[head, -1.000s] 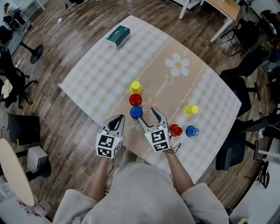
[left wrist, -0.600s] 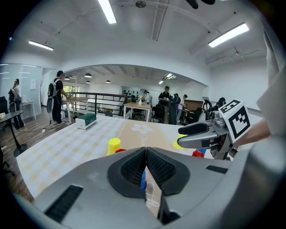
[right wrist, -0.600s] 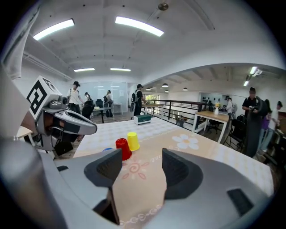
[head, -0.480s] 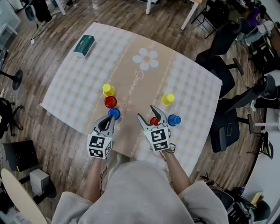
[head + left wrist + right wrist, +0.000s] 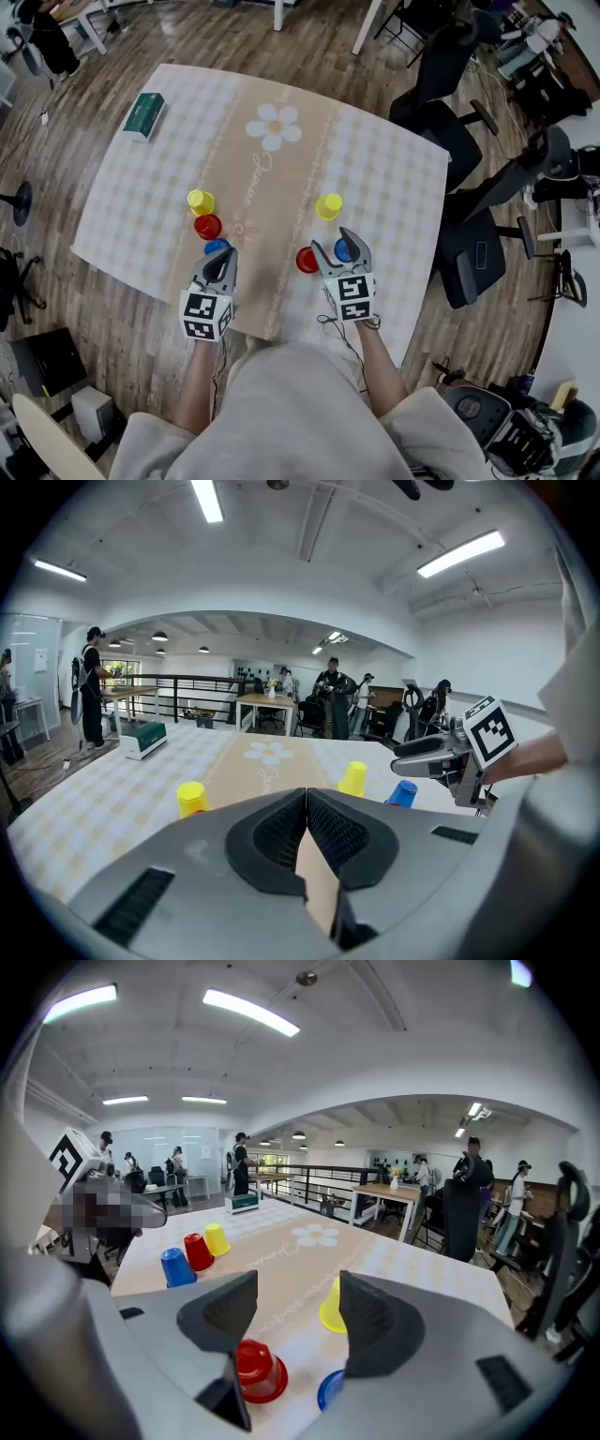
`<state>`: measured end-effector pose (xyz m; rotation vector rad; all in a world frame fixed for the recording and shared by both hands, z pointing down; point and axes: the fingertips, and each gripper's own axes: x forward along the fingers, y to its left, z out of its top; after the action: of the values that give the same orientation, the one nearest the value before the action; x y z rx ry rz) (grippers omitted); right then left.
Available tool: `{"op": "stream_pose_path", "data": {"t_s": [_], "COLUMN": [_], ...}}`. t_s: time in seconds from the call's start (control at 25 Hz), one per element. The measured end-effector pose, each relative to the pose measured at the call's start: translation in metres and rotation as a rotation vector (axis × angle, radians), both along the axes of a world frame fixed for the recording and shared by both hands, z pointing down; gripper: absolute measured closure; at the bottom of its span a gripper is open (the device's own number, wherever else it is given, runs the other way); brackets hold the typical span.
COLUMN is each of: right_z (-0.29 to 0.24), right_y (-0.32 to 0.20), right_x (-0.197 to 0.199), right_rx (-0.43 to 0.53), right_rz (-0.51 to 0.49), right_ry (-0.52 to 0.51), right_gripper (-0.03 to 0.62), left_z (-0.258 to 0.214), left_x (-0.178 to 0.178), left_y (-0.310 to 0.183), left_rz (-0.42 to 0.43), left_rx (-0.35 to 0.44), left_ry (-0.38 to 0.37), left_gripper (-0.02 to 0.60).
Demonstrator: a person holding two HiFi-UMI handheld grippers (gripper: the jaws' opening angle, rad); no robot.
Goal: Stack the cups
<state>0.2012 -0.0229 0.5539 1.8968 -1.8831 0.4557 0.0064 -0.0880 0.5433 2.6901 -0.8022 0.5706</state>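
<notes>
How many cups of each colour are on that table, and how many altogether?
Yellow cups: 2
Red cups: 2
Blue cups: 2
Total: 6 cups

2 yellow, 2 red, 2 blue cups; 1 box; perhaps 3 chairs.
</notes>
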Motion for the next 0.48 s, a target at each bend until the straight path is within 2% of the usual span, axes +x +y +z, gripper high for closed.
{"op": "stream_pose_path", "data": {"t_s": [0.28,0.48], "right_z": [0.017,0.045], "right_y": [0.029,0.048], "right_x": [0.041,0.057], "right_rx": [-0.038,-0.102], "right_rz": [0.093,0.136], "right_ry": [0.007,0.003], "right_gripper": [0.321,0.321], "left_z": [0.002,0.000], "left_x": [0.014,0.018], "left_y": [0.007,0.008], "left_rz": [0.026,0.030], "left_rx": [0.000,0.004], "left_ry": [-0.008,-0.010], "left_gripper": [0.568,0.568]}}
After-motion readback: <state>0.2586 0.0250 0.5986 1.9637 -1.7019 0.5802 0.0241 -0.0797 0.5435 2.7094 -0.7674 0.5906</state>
